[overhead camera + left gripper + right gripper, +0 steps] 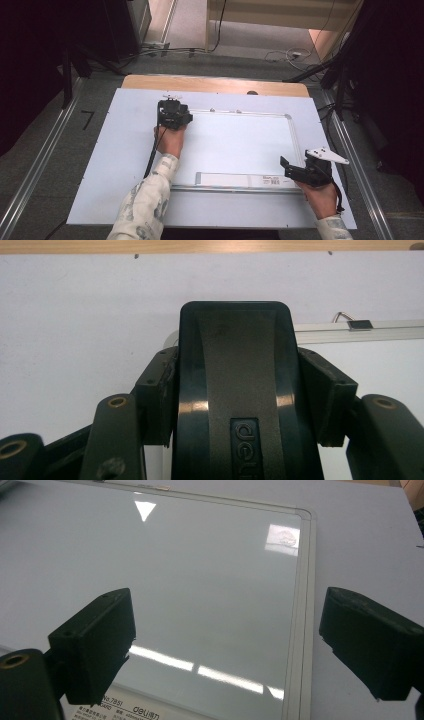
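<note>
- Counter (125, 165): pale sheet over a wood top, wood strip bare along the 12 o'clock edge; grey floor, metal rails either side, cables at the back, dark stands at the 10 and 2 o'clock corners.
- Left gripper (235, 390) at the whiteboard's (240, 145) 10 o'clock corner, fingers clamped on a black eraser (235, 365).
- Whiteboard lies flat mid-counter, label strip (240, 180) along its 6 o'clock edge.
- Right gripper (227, 645) over the board's 4 o'clock corner, fingers wide, holding nothing.
</note>
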